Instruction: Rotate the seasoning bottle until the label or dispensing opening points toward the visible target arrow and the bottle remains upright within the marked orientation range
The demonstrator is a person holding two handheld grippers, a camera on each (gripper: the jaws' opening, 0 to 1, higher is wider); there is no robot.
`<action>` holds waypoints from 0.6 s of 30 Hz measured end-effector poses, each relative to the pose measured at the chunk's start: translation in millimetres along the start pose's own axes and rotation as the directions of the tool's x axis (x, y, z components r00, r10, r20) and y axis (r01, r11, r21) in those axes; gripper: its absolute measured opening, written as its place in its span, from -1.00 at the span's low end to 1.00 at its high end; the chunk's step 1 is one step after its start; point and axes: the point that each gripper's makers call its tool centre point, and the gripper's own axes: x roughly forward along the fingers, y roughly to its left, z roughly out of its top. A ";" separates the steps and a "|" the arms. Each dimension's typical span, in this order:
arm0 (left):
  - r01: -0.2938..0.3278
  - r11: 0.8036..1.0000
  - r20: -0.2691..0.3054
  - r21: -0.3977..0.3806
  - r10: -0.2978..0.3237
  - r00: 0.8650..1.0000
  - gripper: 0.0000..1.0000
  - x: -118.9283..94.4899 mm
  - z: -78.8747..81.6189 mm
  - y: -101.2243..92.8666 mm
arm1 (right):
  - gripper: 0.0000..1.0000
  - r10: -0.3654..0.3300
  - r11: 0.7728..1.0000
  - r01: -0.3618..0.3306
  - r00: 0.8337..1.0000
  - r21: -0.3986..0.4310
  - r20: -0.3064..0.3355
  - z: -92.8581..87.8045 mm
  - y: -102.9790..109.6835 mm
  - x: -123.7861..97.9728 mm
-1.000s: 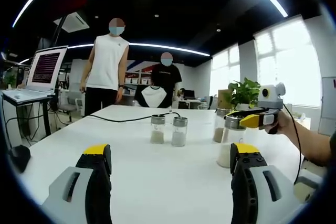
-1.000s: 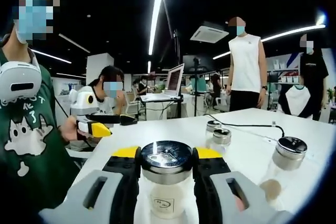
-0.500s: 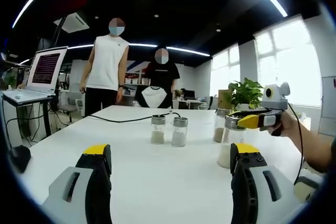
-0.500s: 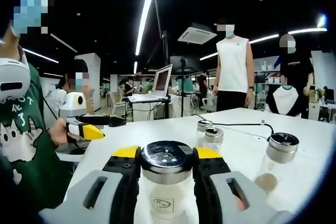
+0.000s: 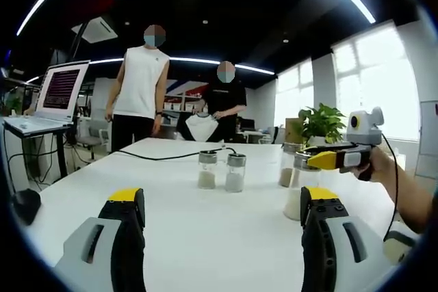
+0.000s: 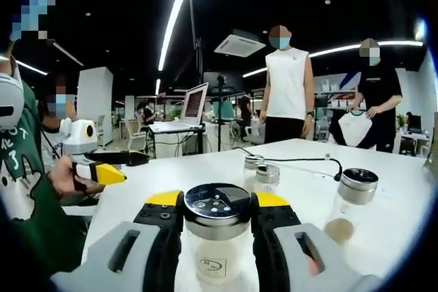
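- A white surface [image 5: 205,203] fills the lower half of the left gripper view; no target arrow can be made out on it, so a turn could stop at the wrong heading.
- The right gripper [image 6: 217,220], bottom centre of the right gripper view, pinches the seasoning bottle [image 6: 217,237] just under its dark cap. Label faces the camera. A tilted wrist could tip it off upright.
- The left gripper [image 5: 222,220], along the bottom edge of its view, is spread with nothing between its jaws.
- Two small jars [image 5: 220,171] stand mid-frame, another jar [image 6: 345,203] at right; a wide swing could knock them.
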 end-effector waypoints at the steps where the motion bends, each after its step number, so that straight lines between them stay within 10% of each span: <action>1: 0.001 1.000 0.001 -0.002 -0.001 1.000 0.98 0.1 0.1 -0.1 | -0.25 -0.008 1.000 0.008 1.000 0.001 0.000 -0.1 -0.4 0.0; 18: -0.002 1.000 0.001 -0.005 0.002 1.000 0.98 -0.1 0.4 -1.0 | -0.25 -0.127 0.992 0.127 0.992 0.015 -0.004 -1.7 -3.3 -0.5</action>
